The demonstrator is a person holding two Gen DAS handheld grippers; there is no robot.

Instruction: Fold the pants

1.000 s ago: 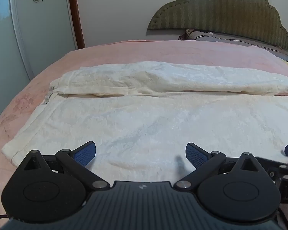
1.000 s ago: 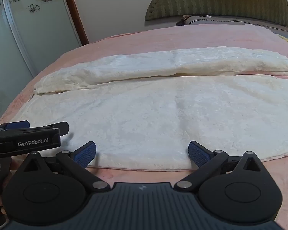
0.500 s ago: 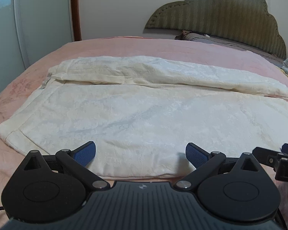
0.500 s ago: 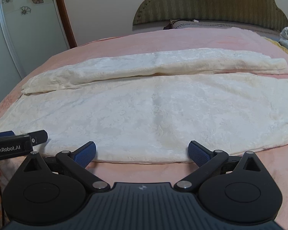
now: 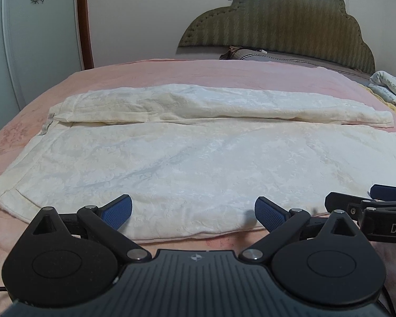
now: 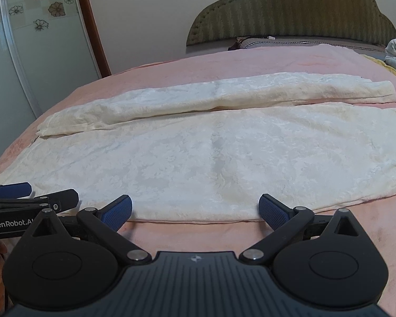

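I see cream-white textured fabric pants point(image 5: 198, 158) spread flat across a pink bedspread point(image 5: 198, 74), one long strip folded over along the far edge. My left gripper point(image 5: 193, 212) and right gripper point(image 6: 195, 211) hang side by side at the near hem — both with blue-padded fingers point(image 6: 117, 211) spread wide, holding nothing.

Pants point(image 5: 198, 163) flat on bed point(image 5: 198, 74); headboard point(image 5: 277, 23) behind.
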